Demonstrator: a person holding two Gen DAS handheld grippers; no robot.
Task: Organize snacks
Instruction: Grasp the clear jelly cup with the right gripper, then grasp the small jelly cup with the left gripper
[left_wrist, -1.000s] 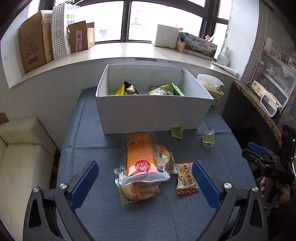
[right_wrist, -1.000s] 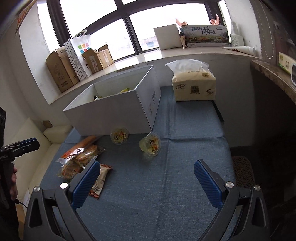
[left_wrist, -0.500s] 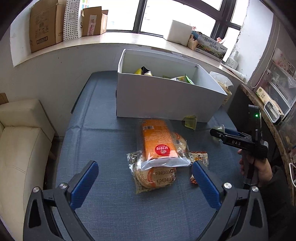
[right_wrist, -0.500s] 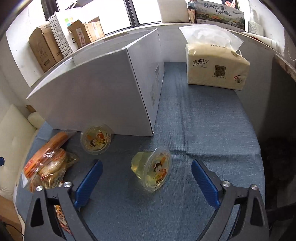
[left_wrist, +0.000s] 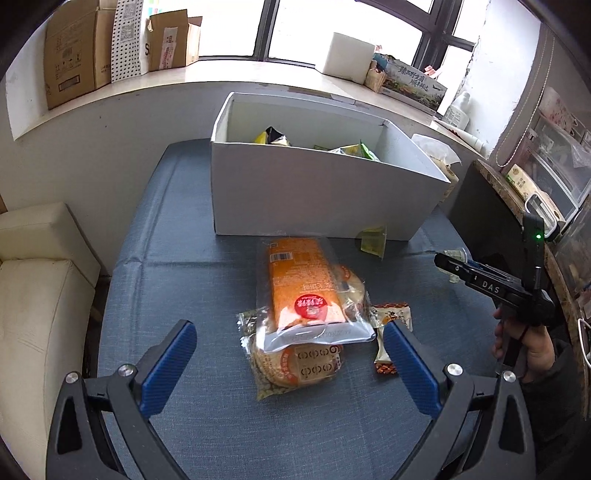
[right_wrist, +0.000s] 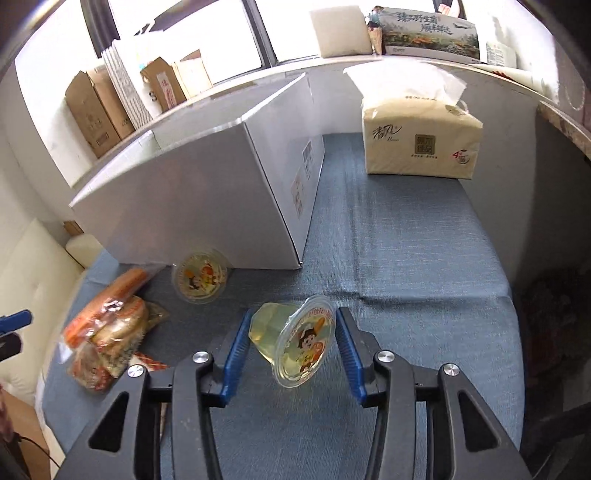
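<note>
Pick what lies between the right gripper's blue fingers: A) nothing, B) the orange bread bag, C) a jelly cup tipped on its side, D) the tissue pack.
C: in the right wrist view the jelly cup lies tipped over on the blue cloth, between the right gripper fingers, whose jaws have just been closing around it.
</note>
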